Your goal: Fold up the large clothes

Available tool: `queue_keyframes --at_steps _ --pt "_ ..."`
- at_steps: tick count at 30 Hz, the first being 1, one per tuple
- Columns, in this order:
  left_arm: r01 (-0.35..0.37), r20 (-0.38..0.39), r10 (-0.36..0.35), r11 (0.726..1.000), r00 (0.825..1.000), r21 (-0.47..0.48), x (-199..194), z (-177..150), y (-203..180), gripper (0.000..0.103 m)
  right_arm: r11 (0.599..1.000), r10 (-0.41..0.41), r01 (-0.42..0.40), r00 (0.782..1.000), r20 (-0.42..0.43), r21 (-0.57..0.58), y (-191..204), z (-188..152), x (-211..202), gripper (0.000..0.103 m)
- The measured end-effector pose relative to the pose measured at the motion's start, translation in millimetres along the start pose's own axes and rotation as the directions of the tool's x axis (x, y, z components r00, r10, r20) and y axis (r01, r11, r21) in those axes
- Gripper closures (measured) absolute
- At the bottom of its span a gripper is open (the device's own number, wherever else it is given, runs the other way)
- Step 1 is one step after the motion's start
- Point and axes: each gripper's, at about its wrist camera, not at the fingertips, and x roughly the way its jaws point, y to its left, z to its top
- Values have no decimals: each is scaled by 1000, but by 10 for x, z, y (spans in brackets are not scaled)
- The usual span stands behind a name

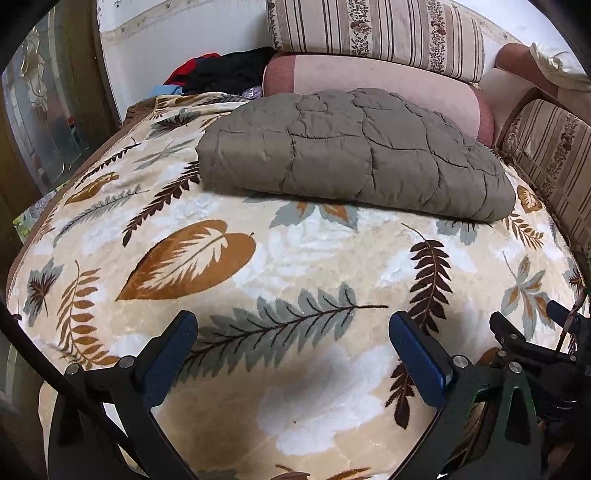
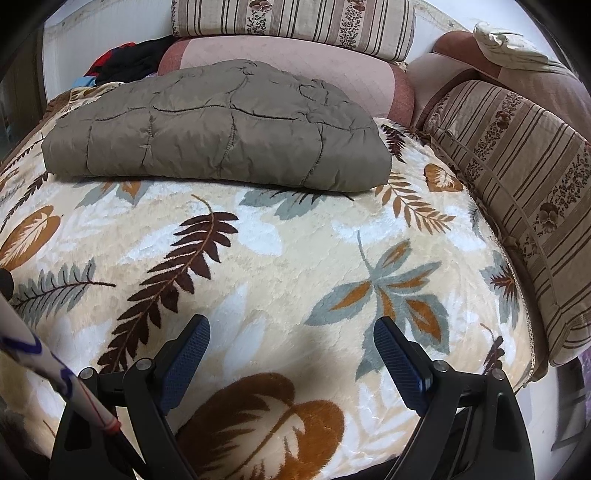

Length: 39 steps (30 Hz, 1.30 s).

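A grey-brown quilted garment [image 1: 354, 151] lies folded into a thick flat bundle at the far side of the bed, on a cream blanket with a leaf print [image 1: 295, 266]. It also shows in the right wrist view [image 2: 218, 129]. My left gripper [image 1: 293, 332] is open and empty, held above the blanket well short of the garment. My right gripper [image 2: 291, 336] is open and empty too, above the near part of the blanket [image 2: 295, 258]. The right gripper's black frame [image 1: 524, 343] shows at the lower right of the left wrist view.
A pink bolster [image 1: 369, 77] and striped floral cushions [image 1: 376, 33] lie behind the garment. Another striped cushion [image 2: 517, 184] lines the right side. A heap of dark and red clothes [image 1: 221, 74] sits at the back left. A glass door [image 1: 40, 110] stands left of the bed.
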Motion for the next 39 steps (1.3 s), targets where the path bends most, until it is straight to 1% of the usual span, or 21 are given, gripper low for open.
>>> queue_keyframes --at_steps 39 --pt "10 -29 -10 1000 1000 3 94 -65 7 0 1000 -5 5 1000 -8 -23 19 -12 -19 10"
